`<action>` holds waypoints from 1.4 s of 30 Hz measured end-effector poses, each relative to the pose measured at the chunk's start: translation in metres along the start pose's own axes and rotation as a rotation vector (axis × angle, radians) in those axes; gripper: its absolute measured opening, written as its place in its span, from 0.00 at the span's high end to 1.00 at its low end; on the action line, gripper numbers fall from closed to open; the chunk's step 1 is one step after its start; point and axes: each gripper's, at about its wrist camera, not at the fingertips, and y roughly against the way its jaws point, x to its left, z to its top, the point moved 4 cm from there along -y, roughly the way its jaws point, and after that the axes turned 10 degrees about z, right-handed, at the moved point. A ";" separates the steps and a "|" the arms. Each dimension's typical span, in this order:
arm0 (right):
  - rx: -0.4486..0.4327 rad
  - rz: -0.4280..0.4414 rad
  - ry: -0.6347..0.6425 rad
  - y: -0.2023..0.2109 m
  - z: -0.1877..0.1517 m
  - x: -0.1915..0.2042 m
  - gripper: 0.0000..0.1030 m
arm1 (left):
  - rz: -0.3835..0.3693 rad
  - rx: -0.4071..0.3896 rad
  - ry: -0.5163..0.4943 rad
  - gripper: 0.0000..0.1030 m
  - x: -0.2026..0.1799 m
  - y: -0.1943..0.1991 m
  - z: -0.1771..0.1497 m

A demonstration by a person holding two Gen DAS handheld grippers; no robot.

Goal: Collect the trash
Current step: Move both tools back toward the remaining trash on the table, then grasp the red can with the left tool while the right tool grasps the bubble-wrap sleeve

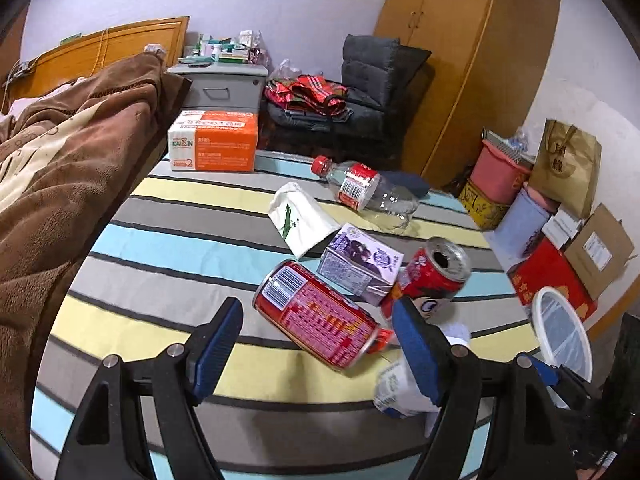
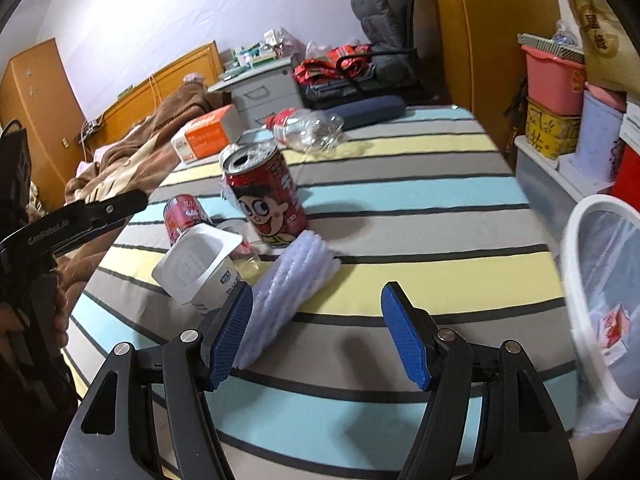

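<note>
On the striped rug [image 1: 168,240], scattered trash.

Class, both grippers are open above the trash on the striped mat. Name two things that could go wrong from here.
1. The lying can sits at an angle between the left gripper fingers; closing might roll it away.
2. The upright can stands open-topped close behind the white roll; the right gripper reaching in could knock it over.
</note>
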 end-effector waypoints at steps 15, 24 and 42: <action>0.088 0.012 -0.022 -0.026 -0.004 0.005 0.34 | -0.038 0.141 0.031 0.24 -0.002 -0.055 0.004; 0.115 0.047 0.016 -0.030 -0.004 0.013 0.65 | -0.057 0.200 0.025 0.24 -0.007 -0.070 0.003; 0.129 -0.037 0.040 -0.026 0.009 -0.003 0.83 | 0.030 0.213 -0.055 0.34 0.009 -0.075 -0.007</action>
